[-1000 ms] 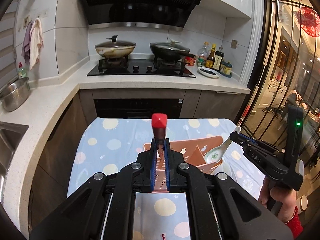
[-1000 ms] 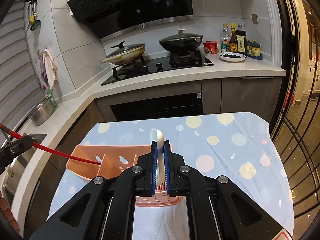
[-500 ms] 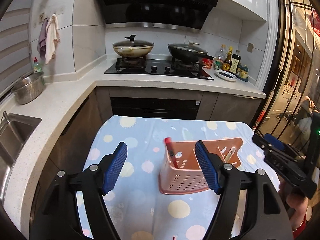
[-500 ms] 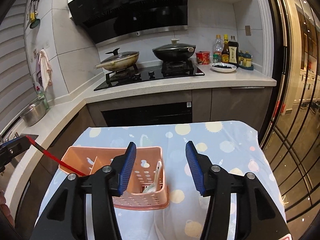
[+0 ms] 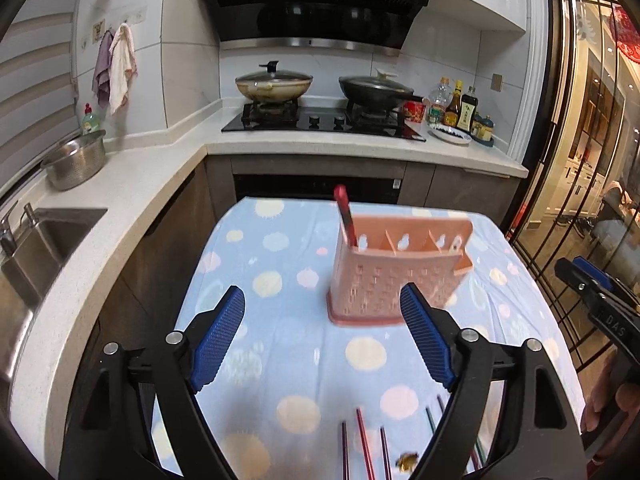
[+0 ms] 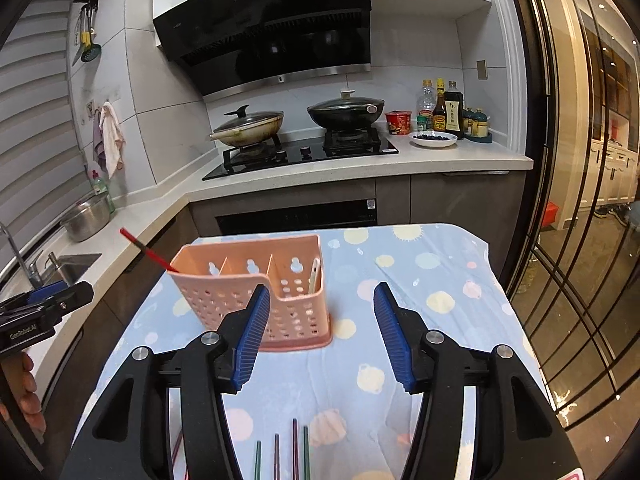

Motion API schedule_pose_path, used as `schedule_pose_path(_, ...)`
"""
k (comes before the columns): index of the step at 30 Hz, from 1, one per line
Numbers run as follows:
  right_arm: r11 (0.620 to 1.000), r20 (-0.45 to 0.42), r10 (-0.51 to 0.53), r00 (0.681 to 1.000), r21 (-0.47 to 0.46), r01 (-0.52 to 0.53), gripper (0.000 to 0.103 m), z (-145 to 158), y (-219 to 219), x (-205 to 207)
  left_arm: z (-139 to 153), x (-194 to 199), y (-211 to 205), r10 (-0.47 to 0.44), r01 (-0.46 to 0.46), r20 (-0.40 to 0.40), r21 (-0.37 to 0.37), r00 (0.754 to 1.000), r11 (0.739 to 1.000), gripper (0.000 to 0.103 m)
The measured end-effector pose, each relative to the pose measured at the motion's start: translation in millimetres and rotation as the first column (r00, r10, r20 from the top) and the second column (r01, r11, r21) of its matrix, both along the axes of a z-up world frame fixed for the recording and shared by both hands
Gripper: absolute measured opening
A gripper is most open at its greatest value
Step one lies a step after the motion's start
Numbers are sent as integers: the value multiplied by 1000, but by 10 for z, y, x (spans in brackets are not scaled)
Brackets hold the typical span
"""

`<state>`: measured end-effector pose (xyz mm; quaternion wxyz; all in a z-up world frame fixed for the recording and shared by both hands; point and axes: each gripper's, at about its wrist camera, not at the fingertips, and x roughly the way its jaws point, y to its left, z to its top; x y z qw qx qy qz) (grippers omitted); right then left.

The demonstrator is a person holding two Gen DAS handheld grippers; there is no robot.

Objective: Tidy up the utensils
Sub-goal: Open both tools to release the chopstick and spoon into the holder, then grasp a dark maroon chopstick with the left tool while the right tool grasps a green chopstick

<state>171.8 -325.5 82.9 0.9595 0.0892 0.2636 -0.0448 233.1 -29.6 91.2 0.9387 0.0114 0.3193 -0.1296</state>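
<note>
Now we see the pink caddy (image 6: 256, 280) holding a red chopstick (image 6: 148, 252) at nine o'clock and a white spoon (image 6: 315, 276) at three. Loose chopsticks (image 6: 294, 446) lie at six on the worktop (image 6: 432, 280); our left claw (image 5: 322, 332) has just been opening and gapes wide, empty, and the right claw (image 6: 320, 332) stands half-open, empty.

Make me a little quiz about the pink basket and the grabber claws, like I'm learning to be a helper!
1. True or false: the red chopstick leans out of the left end compartment of the pink basket.
2. Which utensil stands in the basket's right end compartment? A) white spoon B) fork C) knife
3. Fill in: the left gripper and the right gripper are both ____, holding nothing.

Key
1. True. It slants up and to the left in the right wrist view.
2. A. The white spoon rests inside that compartment.
3. Open. Their jaws have just been opening, with nothing between the pads. More chopsticks lie on the cloth nearby.
</note>
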Motion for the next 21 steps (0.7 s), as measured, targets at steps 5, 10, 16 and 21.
schedule_pose_path(5,1000,-63,-4,998,13,5,53,-236,3,-437,-312,-355,101,-1,3,-70,28,998,1000,76)
schedule_pose_path(10,1000,-129,-5,992,28,8,53,-522,25,-836,-641,-692,171,-8,15,-145,50,989,999,79)
schedule_pose_path(16,1000,-209,-9,978,16,12,53,-882,145,-1247,-1021,-1056,245,-14,30,-225,66,974,997,79)
schedule_pose_path(21,999,-270,-6,963,-34,-3,53,-1183,303,-1533,-1309,-1309,279,-15,38,-280,78,960,996,79)
